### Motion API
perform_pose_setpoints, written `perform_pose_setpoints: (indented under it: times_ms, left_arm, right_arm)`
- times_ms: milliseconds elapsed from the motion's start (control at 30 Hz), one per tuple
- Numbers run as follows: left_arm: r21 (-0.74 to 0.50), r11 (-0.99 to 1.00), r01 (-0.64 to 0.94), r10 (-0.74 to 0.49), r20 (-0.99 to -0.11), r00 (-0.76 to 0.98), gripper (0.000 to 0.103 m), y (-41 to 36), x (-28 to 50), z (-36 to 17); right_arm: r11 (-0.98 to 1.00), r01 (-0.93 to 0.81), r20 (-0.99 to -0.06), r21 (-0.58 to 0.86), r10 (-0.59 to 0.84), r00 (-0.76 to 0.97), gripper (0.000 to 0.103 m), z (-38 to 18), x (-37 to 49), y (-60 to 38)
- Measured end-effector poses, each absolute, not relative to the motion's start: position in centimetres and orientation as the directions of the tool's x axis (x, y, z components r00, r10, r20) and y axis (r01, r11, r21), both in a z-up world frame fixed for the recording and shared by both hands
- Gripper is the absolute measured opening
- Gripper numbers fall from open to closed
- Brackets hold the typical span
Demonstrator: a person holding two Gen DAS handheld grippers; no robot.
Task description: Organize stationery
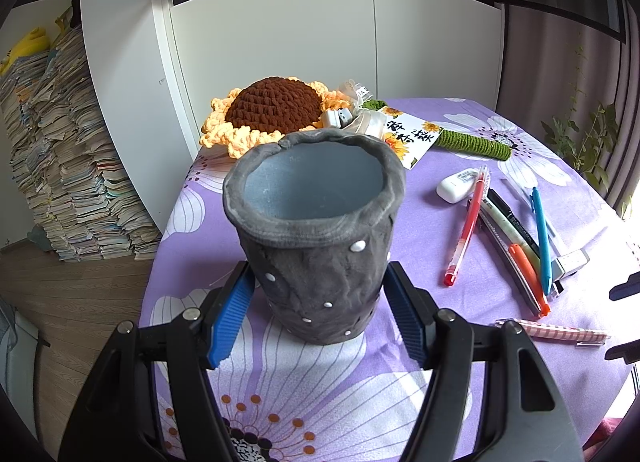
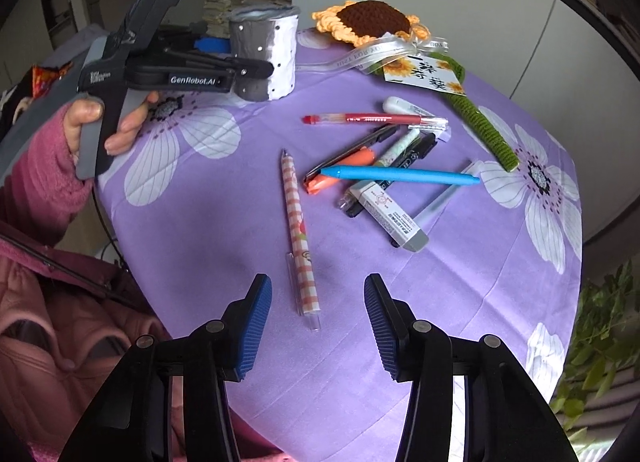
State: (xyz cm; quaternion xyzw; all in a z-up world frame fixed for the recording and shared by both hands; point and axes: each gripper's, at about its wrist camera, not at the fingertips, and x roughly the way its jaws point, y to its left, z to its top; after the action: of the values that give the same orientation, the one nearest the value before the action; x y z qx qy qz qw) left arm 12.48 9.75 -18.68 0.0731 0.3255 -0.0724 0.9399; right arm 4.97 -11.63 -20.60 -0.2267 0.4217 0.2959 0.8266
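Note:
A grey fabric pen holder [image 1: 320, 230] stands upright and empty on the purple flowered tablecloth [image 1: 304, 382]. My left gripper [image 1: 320, 302] is closed around its lower body, blue pads against both sides. It also shows in the right wrist view [image 2: 266, 54]. My right gripper [image 2: 318, 314] is open and empty, just above the clip end of a pink checked pen [image 2: 298, 230]. Beyond it lies a pile: a blue pen [image 2: 400, 175], an orange marker [image 2: 340, 170], a red pen [image 2: 372, 119], black markers and a white eraser [image 2: 388, 218].
A crocheted sunflower [image 1: 272, 110] with a green stem [image 2: 480, 130] and a card lies at the table's far side. A white correction tape [image 1: 456, 184] lies near the red pen. Stacked books stand on the floor at left [image 1: 60, 150]. A plant [image 2: 600, 342] stands at the right.

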Motion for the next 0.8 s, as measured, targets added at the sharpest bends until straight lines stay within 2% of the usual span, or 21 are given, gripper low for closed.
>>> perform_pose_setpoints:
  times_ms: [33,67,167,333,400,600,800]
  left_arm:
    - [0.091,0.979,0.184,-0.088,-0.622,0.778,0.067,9.7,12.5,-18.7]
    - [0.091,0.979,0.183,-0.088,-0.622,0.778,0.067,9.7,12.5,-18.7]
    - [0.092,0.979,0.183,-0.087,-0.623,0.778,0.067,9.8,12.5,-18.7]
    - [0.091,0.979,0.184,-0.088,-0.623,0.777,0.067,9.8,12.5,-18.7]
    - [0.092,0.979,0.184,-0.087,-0.624,0.777,0.067,9.8,12.5,-18.7]
    - [0.094,0.979,0.183,-0.086,-0.623,0.777,0.067,9.7,12.5,-18.8]
    - [0.094,0.978,0.185,-0.087,-0.623,0.777,0.066,9.7,12.5,-18.8]
  right_arm:
    - [0.71,-0.689,-0.837,-0.145,0.283,0.468,0.041,-21.0,4.9,-11.3]
    - [0.701,-0.697,-0.847,-0.149,0.274,0.456,0.028,-21.4,5.0,-11.1]
    - [0.7,-0.703,-0.861,-0.123,0.278,0.427,0.014,-22.1,5.5,-11.1]
    - [0.713,-0.692,-0.864,-0.11,0.276,0.421,0.014,-21.8,5.2,-11.6]
    - [0.727,-0.683,-0.85,-0.065,0.319,0.42,0.014,-20.7,5.1,-11.9]
    - [0.737,-0.675,-0.735,-0.043,0.434,0.521,0.014,-14.2,3.6,-12.3]
    - [0.744,-0.667,-0.64,-0.028,0.5,0.584,0.014,-10.2,4.6,-11.4]
